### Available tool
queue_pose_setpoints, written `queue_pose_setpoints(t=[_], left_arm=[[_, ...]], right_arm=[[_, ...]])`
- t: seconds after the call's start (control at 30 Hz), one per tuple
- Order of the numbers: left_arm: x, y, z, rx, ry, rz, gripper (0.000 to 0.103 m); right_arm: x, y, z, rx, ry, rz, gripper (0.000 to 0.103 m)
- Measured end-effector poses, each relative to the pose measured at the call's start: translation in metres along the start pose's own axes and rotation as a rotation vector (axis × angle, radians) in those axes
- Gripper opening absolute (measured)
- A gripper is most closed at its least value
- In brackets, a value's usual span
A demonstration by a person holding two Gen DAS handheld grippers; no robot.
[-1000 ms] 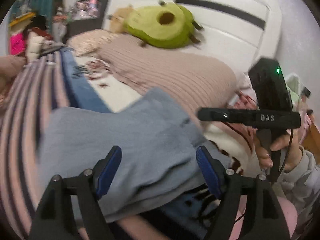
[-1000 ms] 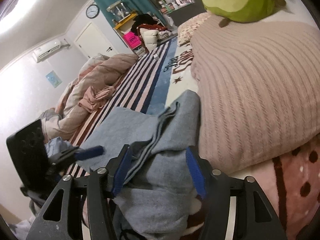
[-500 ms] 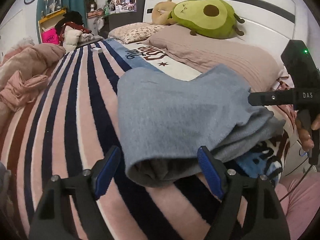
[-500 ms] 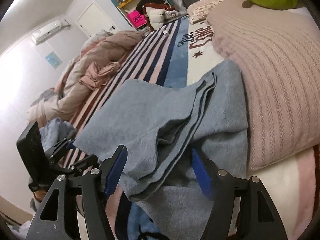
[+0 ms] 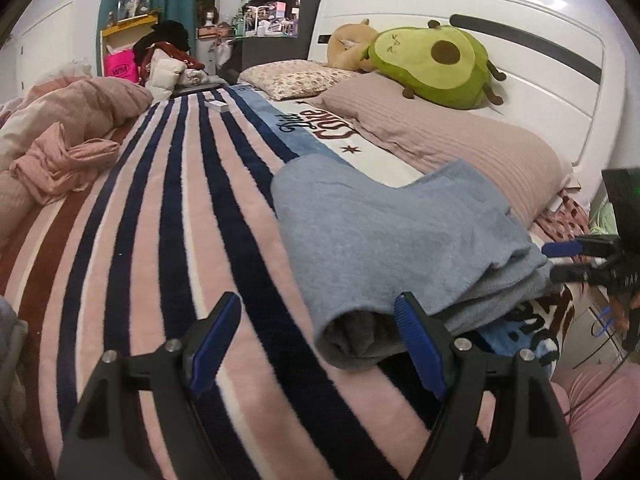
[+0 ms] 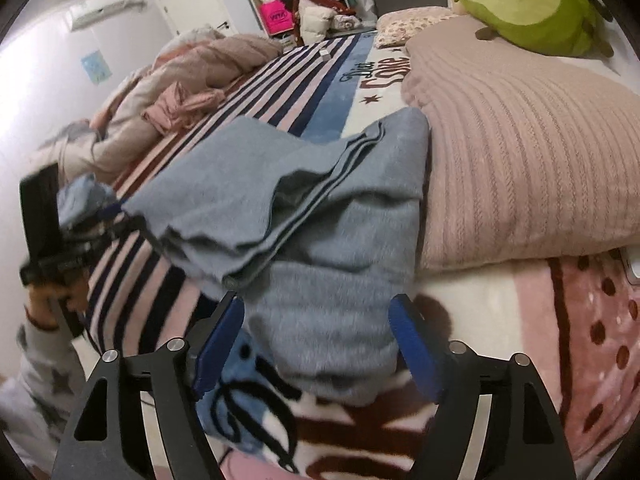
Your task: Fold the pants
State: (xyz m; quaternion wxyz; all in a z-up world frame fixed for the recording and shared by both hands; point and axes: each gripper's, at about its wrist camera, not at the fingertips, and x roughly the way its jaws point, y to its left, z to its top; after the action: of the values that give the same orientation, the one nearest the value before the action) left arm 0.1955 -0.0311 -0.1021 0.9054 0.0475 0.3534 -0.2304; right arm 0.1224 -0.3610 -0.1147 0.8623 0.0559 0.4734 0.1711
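Left wrist view: grey pants [image 5: 384,236] lie folded on the striped blanket [image 5: 168,216], near the bed's front edge, far end against the ribbed pink pillow [image 5: 452,136]
Left gripper [image 5: 316,324] is spread wide over the blanket, gripping nothing; its right pad overlaps the rolled near end of the pants, contact unclear. Right gripper [image 6: 316,340] has just been opening, jaws apart, the pants' lower end between them, pads not pressing. Avocado plush [image 5: 436,64] sits on the pillow by the headboard [image 5: 532,60]
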Motion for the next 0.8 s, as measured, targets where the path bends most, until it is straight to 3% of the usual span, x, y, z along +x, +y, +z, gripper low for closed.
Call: queue_pose_setpoints(t=[0.13,0.37,0.4,0.47,0.53,0.63,0.73,0.8], left_arm=[[-0.007,0.003,-0.002,-0.01,-0.014,0.002,0.076],[-0.005,0.003,-0.009,-0.009,0.005,0.017,0.075],[-0.004,0.002,-0.01,-0.006,0.005,0.022,0.071],[-0.002,0.001,-0.01,0.002,0.012,0.029,0.059],[0.002,-0.001,-0.01,0.01,0.026,0.034,0.041],[0.006,0.003,-0.011,0.002,0.036,0.052,0.031],[0.009,0.003,-0.013,0.006,0.042,0.056,0.019],[0.01,-0.001,-0.015,0.027,0.045,0.072,0.018]], right_arm=[[0.007,0.019,-0.008,-0.101,0.022,-0.034,0.084],[0.028,0.043,-0.015,-0.245,0.006,-0.307,0.08],[0.026,0.042,-0.014,-0.241,-0.017,-0.348,0.076],[0.021,0.037,-0.012,-0.207,-0.042,-0.349,0.062],[0.017,0.028,-0.01,-0.163,-0.051,-0.357,0.036],[0.007,0.024,-0.011,-0.146,-0.095,-0.383,0.016],[-0.005,0.023,-0.01,-0.129,-0.159,-0.439,0.01],[-0.011,0.022,-0.006,-0.118,-0.19,-0.457,0.009]])
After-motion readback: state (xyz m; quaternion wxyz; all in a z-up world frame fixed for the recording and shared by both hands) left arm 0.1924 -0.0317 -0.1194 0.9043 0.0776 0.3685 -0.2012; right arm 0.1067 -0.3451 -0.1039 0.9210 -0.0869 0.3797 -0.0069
